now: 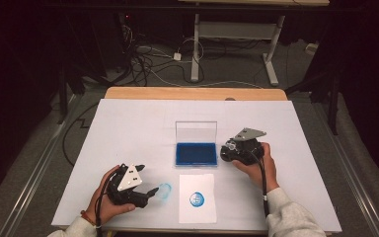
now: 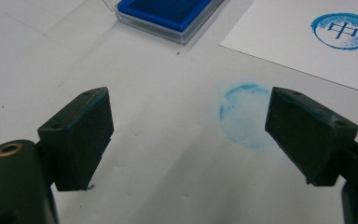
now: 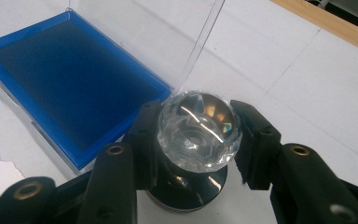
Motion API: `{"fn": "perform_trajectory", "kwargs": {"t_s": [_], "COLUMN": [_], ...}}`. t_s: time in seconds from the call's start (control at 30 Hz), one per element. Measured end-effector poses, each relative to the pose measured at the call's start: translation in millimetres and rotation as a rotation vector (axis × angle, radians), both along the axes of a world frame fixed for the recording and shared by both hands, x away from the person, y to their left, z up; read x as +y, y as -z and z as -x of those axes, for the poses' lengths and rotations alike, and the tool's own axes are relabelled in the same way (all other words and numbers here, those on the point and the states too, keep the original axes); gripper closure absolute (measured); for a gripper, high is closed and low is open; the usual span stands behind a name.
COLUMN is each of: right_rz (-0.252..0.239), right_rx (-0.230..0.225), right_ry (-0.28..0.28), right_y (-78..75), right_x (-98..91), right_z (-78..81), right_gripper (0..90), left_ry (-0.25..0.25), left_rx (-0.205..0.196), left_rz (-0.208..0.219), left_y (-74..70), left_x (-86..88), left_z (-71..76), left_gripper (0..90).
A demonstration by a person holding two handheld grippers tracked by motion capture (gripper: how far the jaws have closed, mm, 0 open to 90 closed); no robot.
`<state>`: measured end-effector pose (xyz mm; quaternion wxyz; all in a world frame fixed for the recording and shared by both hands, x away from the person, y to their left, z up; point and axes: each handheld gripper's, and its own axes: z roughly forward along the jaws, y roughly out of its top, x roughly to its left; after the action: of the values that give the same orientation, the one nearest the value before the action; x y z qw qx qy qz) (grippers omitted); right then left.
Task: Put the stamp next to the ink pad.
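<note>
My right gripper (image 3: 196,135) is shut on a stamp (image 3: 199,128) with a faceted clear knob and a dark round base, standing on the table just right of the blue ink pad (image 3: 70,79). In the high view that gripper (image 1: 229,150) sits beside the ink pad (image 1: 196,153), whose clear lid (image 1: 196,132) stands upright. A white paper sheet (image 1: 197,197) near the front edge carries a round blue stamp print (image 1: 196,199). My left gripper (image 2: 189,130) is open low over the table, with a faint blue ring smudge (image 2: 244,115) between its jaws and nothing held. It lies at front left (image 1: 150,192).
A white sheet covers the table (image 1: 128,128), with a wooden edge at the back. Beyond it, a desk frame (image 1: 237,44) and tangled cables (image 1: 148,59) are on the floor. Bare white surface stretches to the left and far right.
</note>
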<state>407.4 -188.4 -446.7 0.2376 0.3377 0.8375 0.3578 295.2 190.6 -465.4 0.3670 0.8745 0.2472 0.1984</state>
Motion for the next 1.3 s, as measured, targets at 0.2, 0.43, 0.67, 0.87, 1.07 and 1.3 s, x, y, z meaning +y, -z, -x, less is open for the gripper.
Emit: {"fn": "perform_trajectory", "kwargs": {"t_s": [0.2, 0.43, 0.67, 0.87, 1.07, 1.3], "right_rz": [-0.004, -0.004, -0.027, -0.058, -0.073, -0.088], "right_rx": [0.002, 0.009, -0.024, -0.058, -0.088, -0.111], "right_ry": [0.003, 0.010, 0.016, 0.018, 0.024, 0.025], "right_y": [-0.1, 0.1, -4.7, -8.3, -15.2, -23.5], "right_x": [-0.2, -0.3, -0.8, -1.7, -1.3, -0.1], "right_z": [0.1, -0.5, 2.1, 4.1, 6.2, 9.2], "right_gripper": [56.3, 48.5, 44.6, 42.1, 37.4, 30.4], "left_ry": [0.002, 0.001, 0.001, 0.002, 0.003, 0.002], "left_rx": [0.004, 0.006, 0.008, 0.008, 0.008, 0.008], "left_rz": [-0.003, -0.004, -0.004, -0.006, -0.007, -0.008], "left_y": [0.7, 0.9, 1.0, 1.2, 1.2, 1.1], "left_x": [-0.7, -0.9, -0.9, -1.0, -0.8, -0.6], "left_z": [-0.1, -0.4, -0.4, -0.4, -0.6, -0.5], "left_gripper": [15.0, 15.0, 15.0, 15.0, 15.0, 15.0]}}
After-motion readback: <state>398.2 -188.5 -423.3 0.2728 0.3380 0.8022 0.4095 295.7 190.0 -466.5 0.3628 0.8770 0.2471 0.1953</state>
